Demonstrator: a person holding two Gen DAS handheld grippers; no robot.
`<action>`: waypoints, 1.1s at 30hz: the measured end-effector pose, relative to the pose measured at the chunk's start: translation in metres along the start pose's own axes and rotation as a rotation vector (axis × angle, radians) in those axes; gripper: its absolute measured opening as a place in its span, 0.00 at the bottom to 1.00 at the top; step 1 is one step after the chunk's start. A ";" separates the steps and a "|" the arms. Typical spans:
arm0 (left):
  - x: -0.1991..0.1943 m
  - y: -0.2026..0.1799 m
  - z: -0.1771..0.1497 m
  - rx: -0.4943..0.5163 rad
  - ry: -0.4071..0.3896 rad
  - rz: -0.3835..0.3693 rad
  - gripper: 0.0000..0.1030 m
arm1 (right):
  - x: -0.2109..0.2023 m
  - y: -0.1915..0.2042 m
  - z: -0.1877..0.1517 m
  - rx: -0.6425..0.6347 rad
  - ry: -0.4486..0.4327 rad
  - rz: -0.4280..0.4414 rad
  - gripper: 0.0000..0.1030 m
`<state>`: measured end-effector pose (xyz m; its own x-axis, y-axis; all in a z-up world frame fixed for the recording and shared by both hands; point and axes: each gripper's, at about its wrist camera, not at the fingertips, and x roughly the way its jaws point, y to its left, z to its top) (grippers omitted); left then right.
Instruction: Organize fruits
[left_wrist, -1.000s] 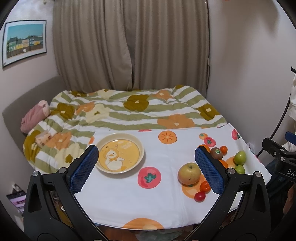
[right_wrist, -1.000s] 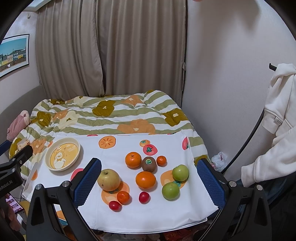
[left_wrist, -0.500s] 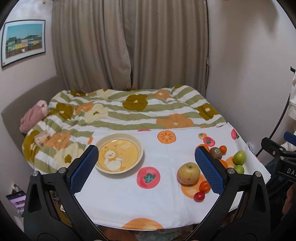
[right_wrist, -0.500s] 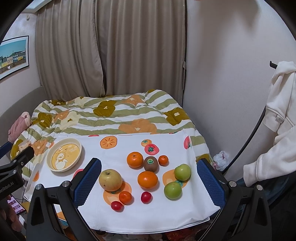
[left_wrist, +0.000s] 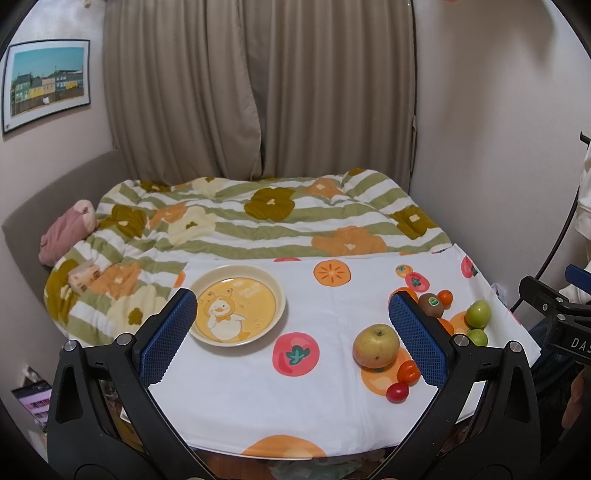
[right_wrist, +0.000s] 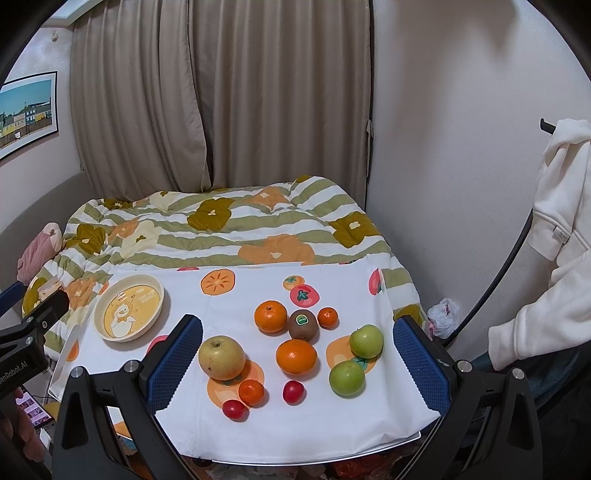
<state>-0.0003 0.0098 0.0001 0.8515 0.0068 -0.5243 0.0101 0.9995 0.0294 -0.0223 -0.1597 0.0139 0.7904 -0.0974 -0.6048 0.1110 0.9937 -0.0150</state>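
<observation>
Partly hidden fruit and cut-off edges on a table covered by a printed cloth.

In the left wrist view, the right finger (left_wrist: 417, 338) of the left gripper (left_wrist: 291, 336) covers most of the oranges (left_wrist: 445, 325) behind it, and one green apple (left_wrist: 478, 336) shows only its top. The right gripper (left_wrist: 554, 317) is cut off at the frame's right edge. In the right wrist view, a white sleeve (right_wrist: 546, 295) runs out of frame, and a phone screen (right_wrist: 33, 404), perhaps, sits too blurred to read.
</observation>
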 end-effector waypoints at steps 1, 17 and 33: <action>0.000 0.000 0.000 0.000 0.000 -0.001 1.00 | 0.000 0.000 0.000 0.000 -0.001 0.000 1.00; 0.001 0.000 0.001 0.000 0.000 0.001 1.00 | 0.001 -0.001 0.001 0.001 0.005 -0.001 1.00; 0.006 -0.003 0.003 0.003 0.008 -0.023 1.00 | 0.000 -0.005 0.000 0.005 -0.001 -0.008 1.00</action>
<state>0.0061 0.0071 -0.0008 0.8470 -0.0163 -0.5313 0.0315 0.9993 0.0196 -0.0226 -0.1644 0.0139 0.7899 -0.1056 -0.6040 0.1207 0.9926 -0.0157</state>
